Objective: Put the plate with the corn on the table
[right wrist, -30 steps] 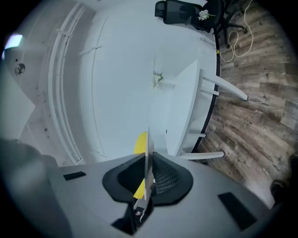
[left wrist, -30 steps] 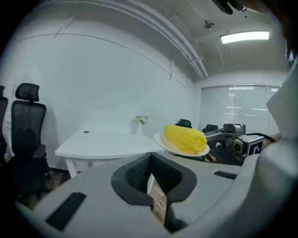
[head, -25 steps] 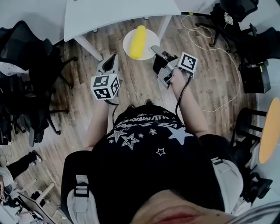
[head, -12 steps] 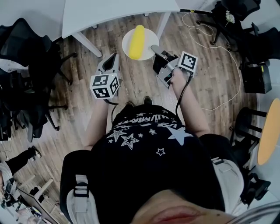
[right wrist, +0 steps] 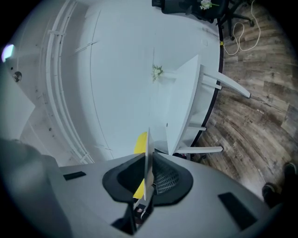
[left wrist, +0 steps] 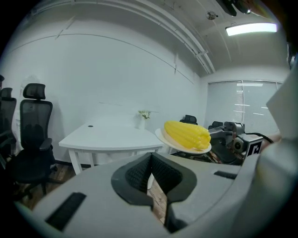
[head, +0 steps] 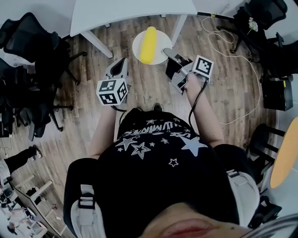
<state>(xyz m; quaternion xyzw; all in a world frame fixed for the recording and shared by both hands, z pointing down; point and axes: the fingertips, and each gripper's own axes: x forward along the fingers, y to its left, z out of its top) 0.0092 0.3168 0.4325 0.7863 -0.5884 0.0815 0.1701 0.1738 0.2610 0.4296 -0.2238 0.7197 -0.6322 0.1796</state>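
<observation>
The plate (head: 136,49) hangs in mid-air over the wooden floor (head: 144,93), just short of the white desk (head: 130,11), with the corn cob (head: 149,44) lying loose along its middle. Here's the worry: the whole load is carried from one edge only. Any dip or twist on the way across and that round cob could roll straight off onto the floor. The rim is thin and smooth, so the plate could also swivel or slide out of the pinch under the corn's weight. From the left gripper view it rides about level with the desk top, so coming in a touch low could knock the far rim against the desk edge and jolt everything. Now the tools: the right gripper (head: 167,52) has its jaws drawn almost together, clamped on the near-right rim of the plate, which stands edge-on between the pads in its own view. The left gripper (left wrist: 150,174) is closed with nothing between its jaws, off to the left and apart from the plate.
</observation>
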